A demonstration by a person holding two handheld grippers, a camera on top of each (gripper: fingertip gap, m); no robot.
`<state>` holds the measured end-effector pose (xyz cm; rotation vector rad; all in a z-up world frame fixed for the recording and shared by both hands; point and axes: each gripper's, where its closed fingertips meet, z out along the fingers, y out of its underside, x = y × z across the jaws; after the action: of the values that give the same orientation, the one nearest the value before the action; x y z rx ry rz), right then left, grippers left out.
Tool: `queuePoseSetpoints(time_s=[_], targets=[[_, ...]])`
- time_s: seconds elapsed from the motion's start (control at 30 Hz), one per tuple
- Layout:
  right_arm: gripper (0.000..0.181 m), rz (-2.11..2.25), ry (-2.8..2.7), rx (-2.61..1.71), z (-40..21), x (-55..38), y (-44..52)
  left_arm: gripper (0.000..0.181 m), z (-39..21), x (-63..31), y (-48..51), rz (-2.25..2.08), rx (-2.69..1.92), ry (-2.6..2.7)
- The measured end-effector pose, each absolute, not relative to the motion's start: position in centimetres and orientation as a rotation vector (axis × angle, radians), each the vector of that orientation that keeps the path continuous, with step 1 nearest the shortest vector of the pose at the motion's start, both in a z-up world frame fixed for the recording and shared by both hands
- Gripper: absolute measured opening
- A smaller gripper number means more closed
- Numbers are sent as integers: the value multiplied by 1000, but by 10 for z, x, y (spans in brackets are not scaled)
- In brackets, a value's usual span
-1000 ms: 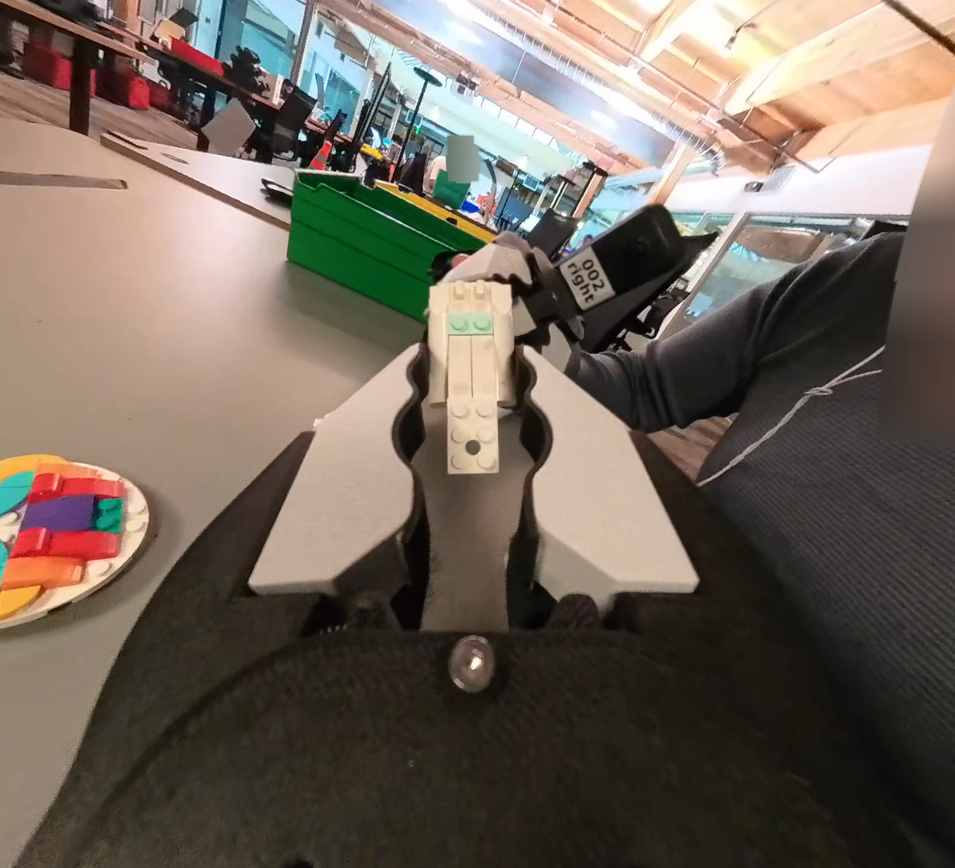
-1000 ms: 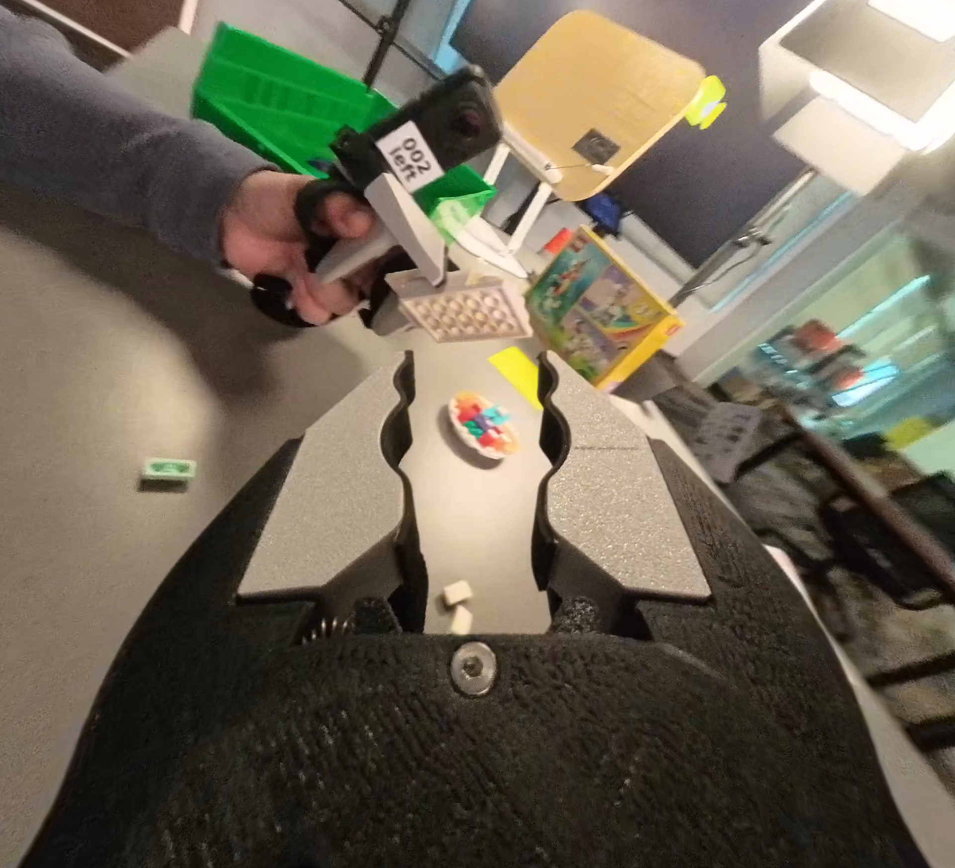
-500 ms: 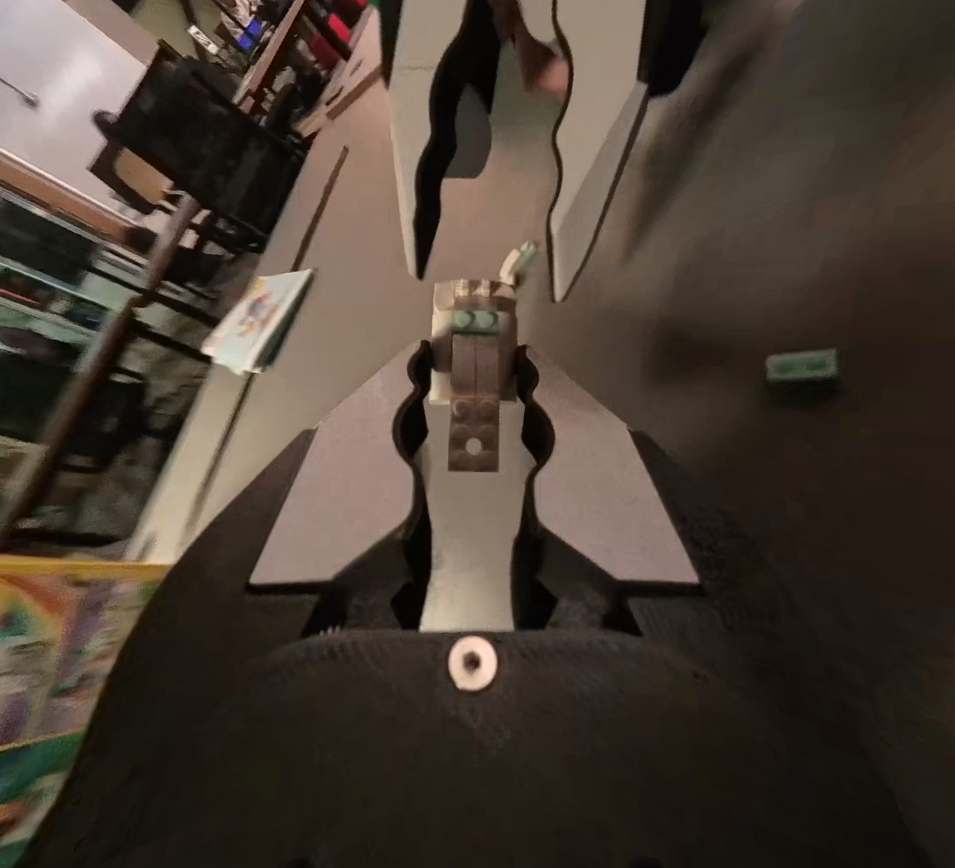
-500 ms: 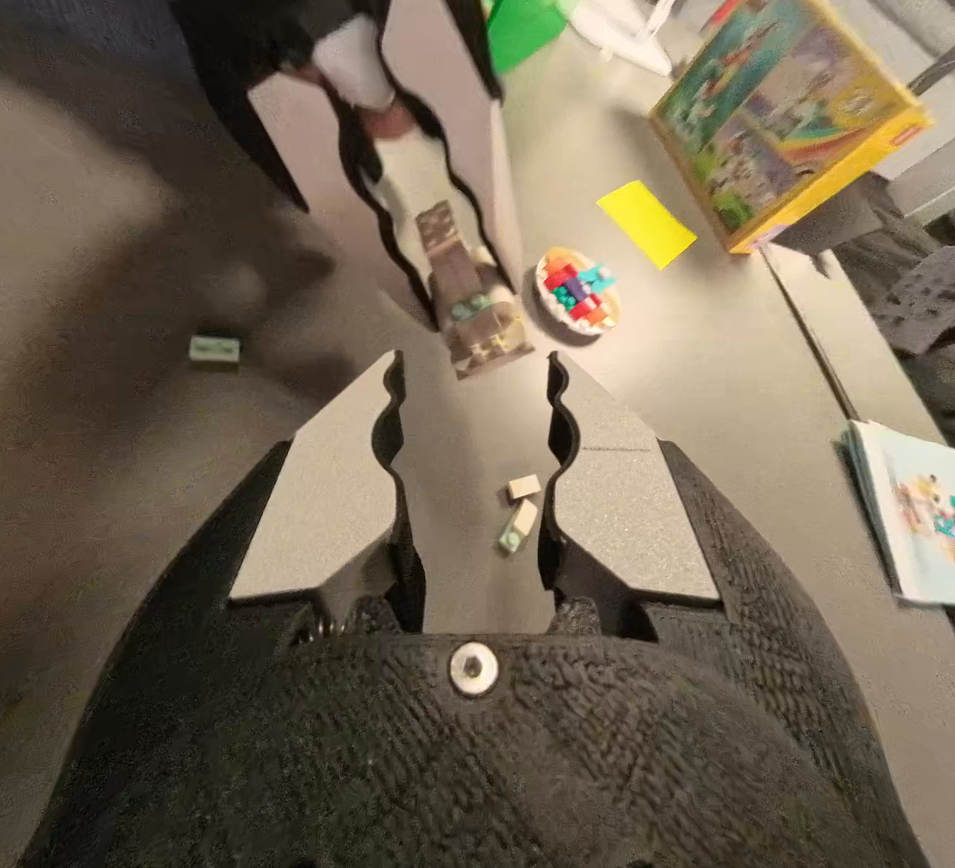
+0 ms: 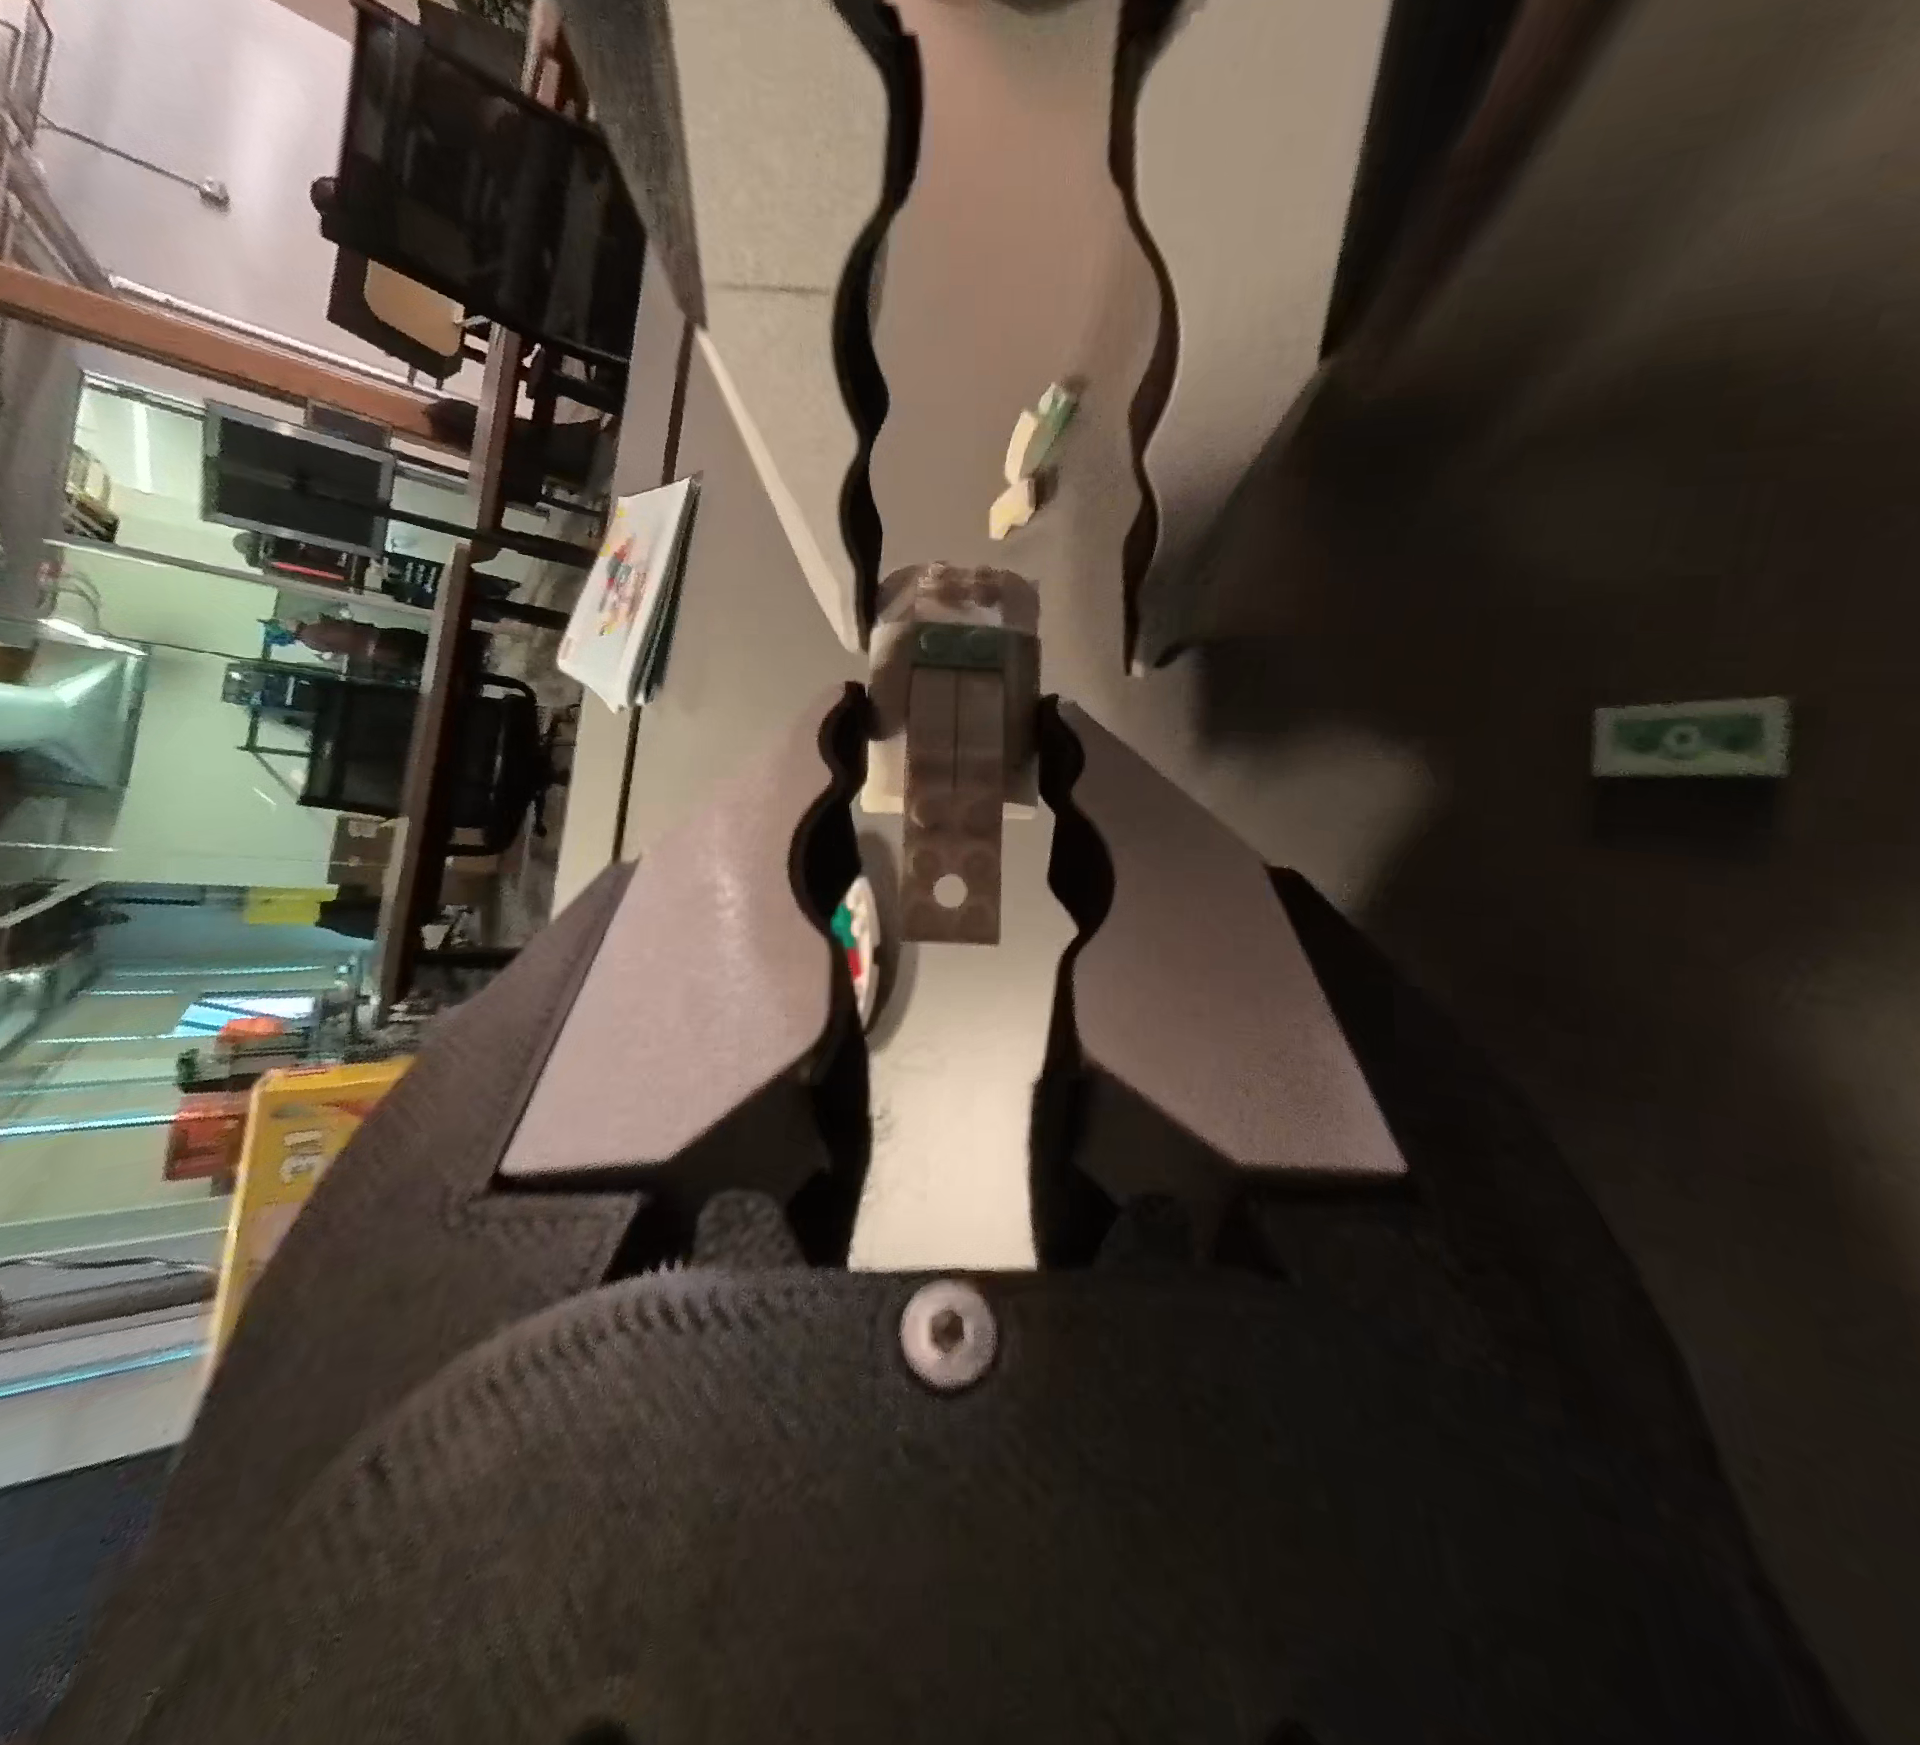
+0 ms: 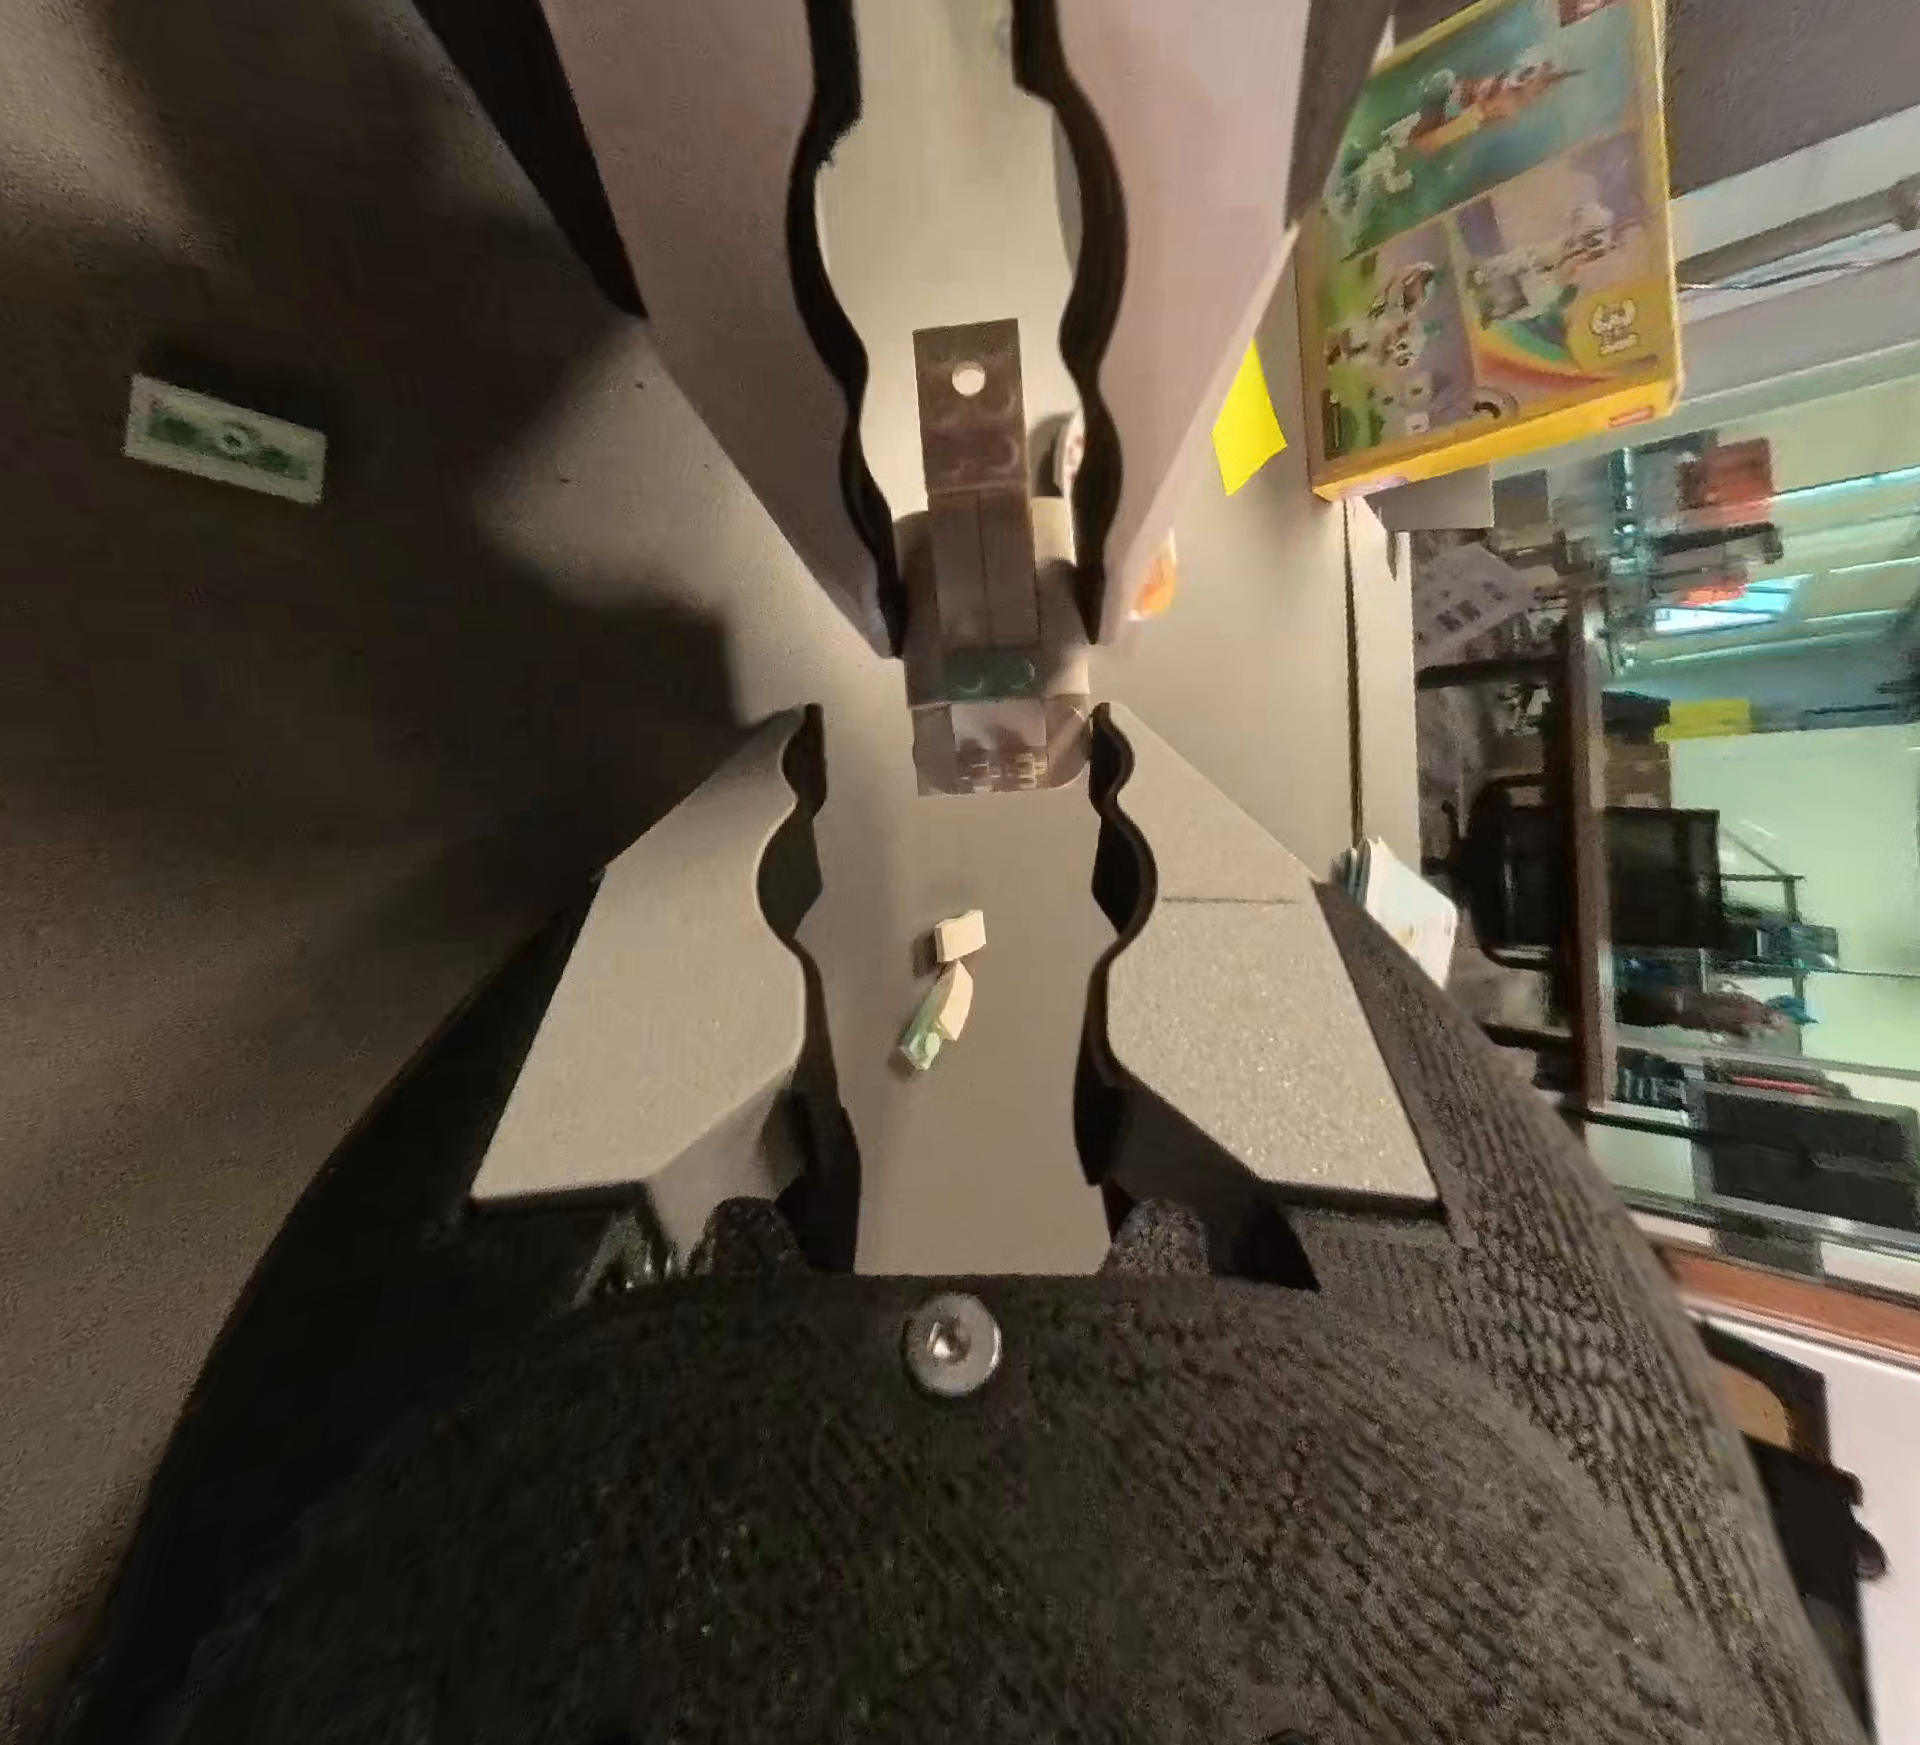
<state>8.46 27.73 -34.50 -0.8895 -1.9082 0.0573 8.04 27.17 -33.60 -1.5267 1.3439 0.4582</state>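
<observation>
My left gripper [image 5: 951,713] is shut on a small white brick assembly [image 5: 954,739] with a pale green stud piece and a long plate pointing back between my fingers. It is held above the grey table [image 5: 940,1124]. My right gripper [image 6: 954,729] faces it tip to tip. Its jaws are open, and its fingertips sit on either side of the assembly's front end [image 6: 992,750]. In the right wrist view the left gripper [image 6: 987,641] comes in from the top. In the left wrist view the right gripper [image 5: 997,651] comes in from the top.
Two small loose pieces [image 6: 945,989] lie on the table under the right gripper; they also show in the left wrist view [image 5: 1029,469]. A green flat tile [image 6: 223,440] lies to one side. A colourful box [image 6: 1486,209], a yellow note [image 6: 1247,417] and a booklet [image 5: 634,594] lie farther off. Only a small space, under 4 cm, lies between the two pairs of fingers.
Both grippers tipped down toward the table and closed in on each other. The right gripper's open jaws now flank the end of the assembly, which the left still holds.
</observation>
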Motion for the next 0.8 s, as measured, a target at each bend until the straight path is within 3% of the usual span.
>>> queuePoseSetpoints(time_s=[0.07,0.4,0.53,0.7,0.73,0.77,0.8], targets=[[32,4,-1886,-869,-341,85,281,32,-336,83,270,411,-1544,1337],[31,-350,-1782,-602,-329,77,287,30,-329,75,272,77,-1722,1113],[31,-425,-1734,-495,-324,75,290,0,-313,78,266,-257,-1754,962],[31,-331,-1728,-634,-323,82,303,0,-317,76,272,-227,-1718,948],[31,-304,-1733,-663,-325,83,305,7,-314,75,273,-223,-1707,933],[31,-274,-1740,-677,-326,84,305,34,-312,71,277,-196,-1710,904],[31,-236,-1754,-689,-328,84,304,46,-316,68,279,-135,-1726,936]])
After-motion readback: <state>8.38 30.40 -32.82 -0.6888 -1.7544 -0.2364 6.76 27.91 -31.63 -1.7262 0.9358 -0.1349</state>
